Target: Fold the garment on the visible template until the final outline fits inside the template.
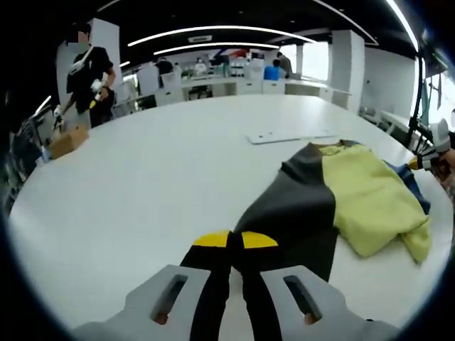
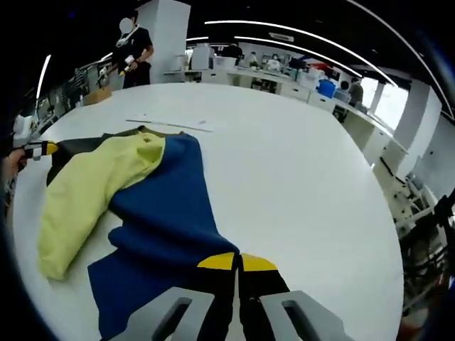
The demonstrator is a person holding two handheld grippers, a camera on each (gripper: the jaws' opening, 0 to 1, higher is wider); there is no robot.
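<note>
Left gripper clenched on garment dark edge; right gripper clenched on blue edge; table beneath.

Open-plan office: long desks, strip ceiling lights.

Each handheld gripper, left gripper and right gripper, has two black jaws tipped with yellow pads, rising from pale grey mounts with a slotted opening in each.
</note>
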